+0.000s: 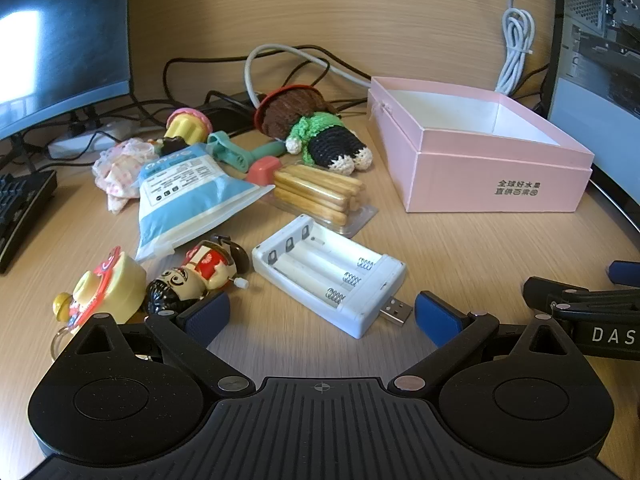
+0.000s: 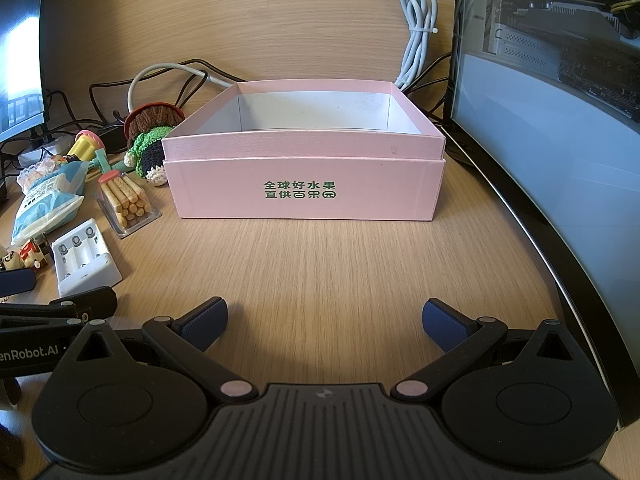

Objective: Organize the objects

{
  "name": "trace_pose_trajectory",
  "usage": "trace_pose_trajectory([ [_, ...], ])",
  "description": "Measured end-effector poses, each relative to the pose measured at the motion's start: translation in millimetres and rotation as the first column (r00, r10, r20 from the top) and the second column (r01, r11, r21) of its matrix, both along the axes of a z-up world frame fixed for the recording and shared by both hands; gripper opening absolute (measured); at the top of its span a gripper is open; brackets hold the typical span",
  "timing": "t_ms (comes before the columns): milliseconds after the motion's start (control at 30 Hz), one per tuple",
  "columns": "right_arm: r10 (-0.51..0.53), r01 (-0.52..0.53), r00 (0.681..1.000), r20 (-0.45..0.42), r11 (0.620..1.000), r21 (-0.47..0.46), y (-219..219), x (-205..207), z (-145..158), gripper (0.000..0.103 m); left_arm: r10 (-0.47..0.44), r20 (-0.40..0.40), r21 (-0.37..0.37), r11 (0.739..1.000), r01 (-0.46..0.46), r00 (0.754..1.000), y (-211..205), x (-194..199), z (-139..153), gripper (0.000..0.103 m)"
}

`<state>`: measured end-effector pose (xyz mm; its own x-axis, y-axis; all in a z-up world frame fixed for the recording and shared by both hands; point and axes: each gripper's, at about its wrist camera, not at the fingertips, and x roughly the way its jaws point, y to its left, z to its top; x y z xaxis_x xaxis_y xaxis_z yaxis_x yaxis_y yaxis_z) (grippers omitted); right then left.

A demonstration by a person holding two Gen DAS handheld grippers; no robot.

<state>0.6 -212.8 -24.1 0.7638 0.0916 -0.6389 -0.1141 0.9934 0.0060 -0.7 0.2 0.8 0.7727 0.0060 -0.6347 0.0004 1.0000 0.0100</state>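
An open pink box [image 2: 304, 192] stands on the wooden desk, its white inside bare; it also shows in the left wrist view [image 1: 496, 180]. Left of it lies a pile: a white battery charger [image 1: 332, 276], a pack of biscuit sticks [image 1: 320, 194], a blue-white pouch [image 1: 188, 196], a crocheted doll [image 1: 320, 132], a wind-up figure [image 1: 196, 280], a yellow toy [image 1: 108, 284]. My left gripper [image 1: 322, 316] is open, just short of the charger. My right gripper [image 2: 324, 320] is open and empty, in front of the box.
A monitor [image 1: 60, 40] and keyboard [image 1: 20, 208] stand at the left. A computer case [image 2: 560, 80] stands at the right. Cables [image 1: 288, 64] and a coiled white cord [image 2: 418, 28] lie behind the box. A teal toy [image 1: 232, 152] and cupcake toy [image 1: 188, 128] lie in the pile.
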Motion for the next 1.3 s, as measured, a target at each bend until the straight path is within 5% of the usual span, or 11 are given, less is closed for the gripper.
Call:
trace_pose_trajectory([
  [367,0.043,-0.043,0.999,-0.022,0.999,-0.002,-2,4,1,0.103,0.03,-0.026,-0.013,0.999,-0.03,0.999,4,-3,3,0.1],
  [467,0.076,-0.077,0.996,-0.053,0.997,-0.004,-8,5,3,0.103,0.051,-0.067,-0.119,0.991,-0.059,0.996,22,-11,25,0.1],
  [633,0.061,-0.062,0.995,-0.076,0.998,-0.009,-8,-5,4,0.103,0.136,0.069,-0.151,0.981,-0.124,0.988,65,-1,84,0.1],
  [733,0.014,-0.015,0.996,-0.089,1.0,-0.01,-5,-9,5,0.103,0.233,-0.078,-0.199,0.949,-0.244,0.969,101,52,81,0.1],
  [867,-0.034,0.033,0.994,-0.1,0.999,-0.013,-2,-10,6,0.103,0.233,-0.25,-0.209,0.935,-0.287,0.94,124,101,53,0.099],
  [967,-0.03,0.028,0.992,-0.121,0.999,-0.016,-1,-7,7,0.103,0.215,-0.284,-0.199,0.94,-0.277,0.934,130,118,37,0.092],
  [1033,-0.025,0.022,0.99,-0.14,1.0,-0.02,-1,-5,9,0.103,0.188,-0.281,-0.21,0.945,-0.251,0.941,133,121,33,0.069],
  [1133,0.034,-0.037,0.984,-0.174,0.999,-0.015,2,-1,12,0.103,0.169,-0.288,-0.213,0.948,-0.235,0.943,134,120,37,0.056],
  [1300,0.249,-0.25,0.968,-0.027,0.967,-0.048,36,-22,34,0.103,0.125,-0.183,-0.281,0.944,-0.173,0.975,152,77,70,0.055],
])
